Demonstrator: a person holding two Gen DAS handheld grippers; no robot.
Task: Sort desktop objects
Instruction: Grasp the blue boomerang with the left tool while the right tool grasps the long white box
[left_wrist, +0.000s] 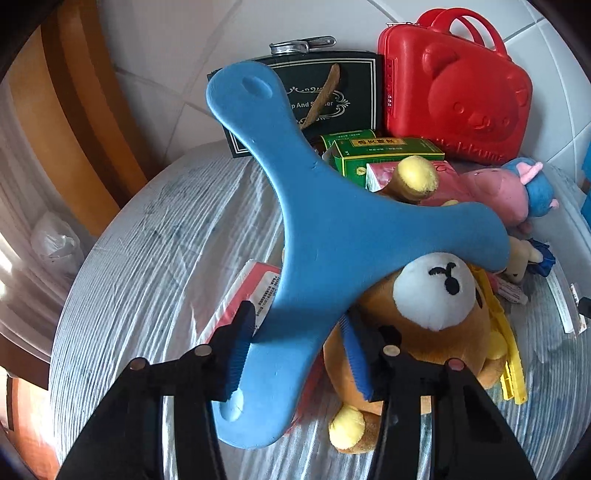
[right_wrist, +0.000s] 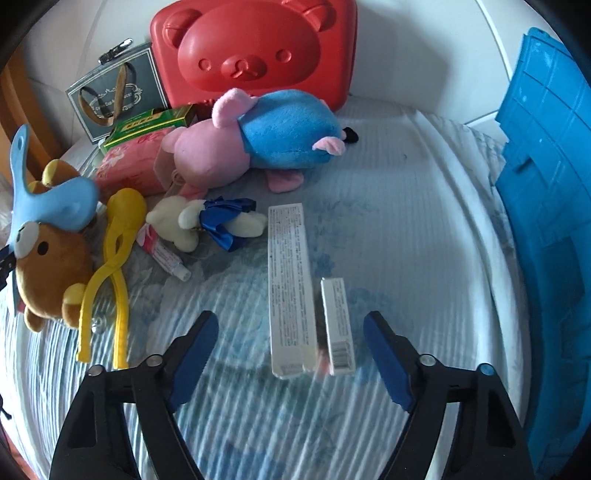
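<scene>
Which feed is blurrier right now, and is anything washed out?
Right wrist view: motion smear on the two white boxes and the striped cloth near the fingers; toys farther off stay sharp. Left wrist view: crisp on the blue boomerang; strong fisheye bending at the edges, and the far left edge is blown out.

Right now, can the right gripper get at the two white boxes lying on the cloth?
Probably yes. The right gripper is open and straddles both white boxes, nothing lying over them; whether it takes one or both is unclear.
</scene>
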